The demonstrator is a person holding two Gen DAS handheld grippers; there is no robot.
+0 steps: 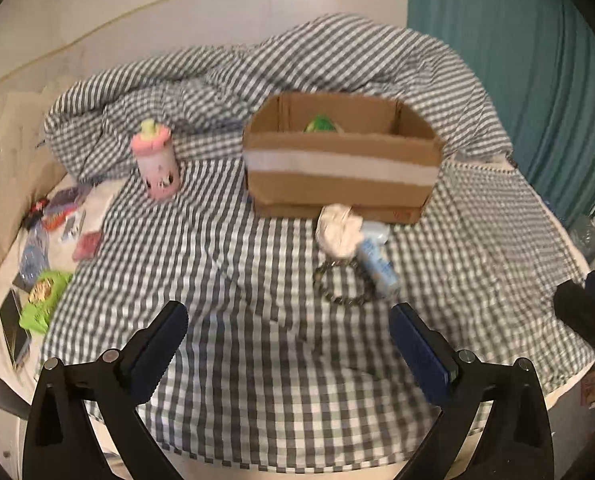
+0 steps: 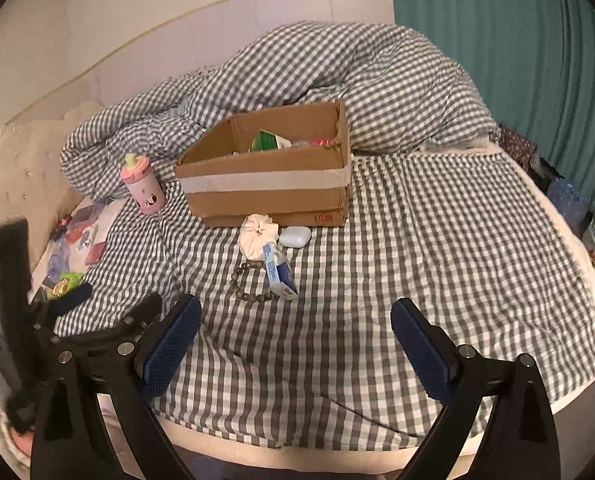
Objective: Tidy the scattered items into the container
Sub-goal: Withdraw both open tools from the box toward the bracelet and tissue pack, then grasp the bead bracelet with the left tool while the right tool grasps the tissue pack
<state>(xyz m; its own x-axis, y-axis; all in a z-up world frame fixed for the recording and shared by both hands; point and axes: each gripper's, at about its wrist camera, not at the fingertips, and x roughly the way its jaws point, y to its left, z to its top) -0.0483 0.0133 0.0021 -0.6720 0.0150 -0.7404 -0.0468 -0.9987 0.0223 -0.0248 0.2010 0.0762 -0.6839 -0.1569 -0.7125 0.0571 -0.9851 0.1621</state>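
Both claws are empty and spread wide: the left gripper (image 1: 289, 344) and the right gripper (image 2: 297, 344) hang above bare gingham with nothing between their pads. The box (image 2: 269, 188) sits mid-bed against the bunched duvet (image 2: 337, 80), already holding a green carton (image 2: 267, 140) and some other bits. Just in front of it lies a tight cluster: a white scrunchie (image 2: 255, 238), an earbud case (image 2: 295, 236), a blue-and-white packet (image 2: 279, 274) and a bead bracelet (image 2: 249, 284). The pink bottle (image 2: 142, 188) stands upright to the box's left, apart from the rest. The crowding looks like the main risk, since the packet lies over the bracelet and touches the scrunchie (a pinch on one could drag or flick another). The bracelet is flat and loose, so pads may snag the cloth instead of beads. The bottle stands on soft, rumpled bedding and would likely topple if nudged rather than squarely clamped. With both grippers close together, they could also clash if sent at the same cluster.
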